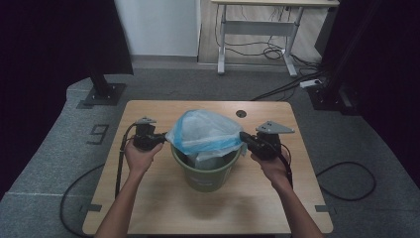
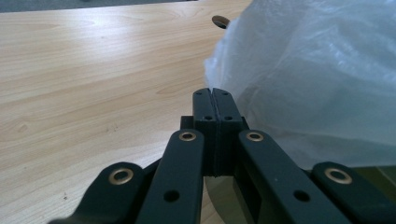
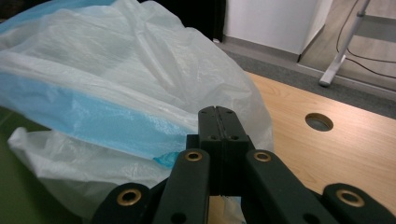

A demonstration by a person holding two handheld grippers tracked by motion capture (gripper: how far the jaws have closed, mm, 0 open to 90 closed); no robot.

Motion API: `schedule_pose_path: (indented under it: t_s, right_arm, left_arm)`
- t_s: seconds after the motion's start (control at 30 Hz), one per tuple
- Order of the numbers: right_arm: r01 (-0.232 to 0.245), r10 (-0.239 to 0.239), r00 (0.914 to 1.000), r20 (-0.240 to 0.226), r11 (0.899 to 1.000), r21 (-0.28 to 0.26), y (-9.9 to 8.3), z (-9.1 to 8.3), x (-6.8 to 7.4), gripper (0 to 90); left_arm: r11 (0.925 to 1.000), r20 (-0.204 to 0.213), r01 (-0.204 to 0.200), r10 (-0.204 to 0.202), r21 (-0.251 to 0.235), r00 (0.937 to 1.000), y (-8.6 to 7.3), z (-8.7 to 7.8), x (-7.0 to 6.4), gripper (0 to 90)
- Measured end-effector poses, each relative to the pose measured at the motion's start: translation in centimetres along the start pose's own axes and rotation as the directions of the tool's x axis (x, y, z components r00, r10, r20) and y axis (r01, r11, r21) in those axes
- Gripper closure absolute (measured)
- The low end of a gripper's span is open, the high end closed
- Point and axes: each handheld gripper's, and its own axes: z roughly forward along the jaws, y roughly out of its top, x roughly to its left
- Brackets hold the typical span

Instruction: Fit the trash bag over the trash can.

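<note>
There is one green bucket (image 1: 205, 173) on the wooden table (image 1: 148, 198), one thin plastic bag (image 1: 205, 131) sitting in it, and two grippers, one in each of the person's hands. The bucket stands near the middle of the table, and the bag, white and see-through with a blue band, billows up out of it and drapes over the rim; what lies inside the bag cannot be made out. The left gripper (image 1: 159, 139) is at the bag's left edge and the right gripper (image 1: 245, 137) at its right edge, level with the bucket's rim. In the left gripper view the jaws are pressed together with no gap, right beside the bag (image 2: 317, 79); whether film is caught between them cannot be told. In the right gripper view the jaws are likewise closed tight against the bag (image 3: 116, 93), with a scrap of film showing below them. A round hole (image 1: 241, 113) in the tabletop lies behind the bucket. Beyond the table stand a black stand foot (image 1: 103, 93) and a desk frame (image 1: 257, 34) with cables on the floor.
</note>
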Motion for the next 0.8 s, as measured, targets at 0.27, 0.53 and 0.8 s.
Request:
schedule_pose_path:
  t_s: [0.27, 0.53, 0.8]
  right_arm:
    - [0.009, -0.013, 0.9987, -0.049, 0.997, -0.073, -1.1, -3.0, 1.5, 88.7]
    - [0.002, -0.017, 0.9888, -0.148, 0.994, -0.107, -3.5, -5.2, 3.7, 88.8]
    - [0.056, -0.078, 0.9631, -0.258, 0.994, -0.092, -6.6, -5.5, 7.3, 88.8]
  left_arm:
    - [1.0, 0.005, 0.009, -0.009, 0.002, 1.0, -0.5, -0.2, 0.3, 90.0]
    - [1.0, -0.001, 0.008, -0.008, 0.004, 1.0, -1.1, -0.7, 0.6, 90.0]
    - [0.9998, -0.016, 0.014, -0.014, 0.013, 0.9998, -1.8, -1.4, 1.2, 90.0]
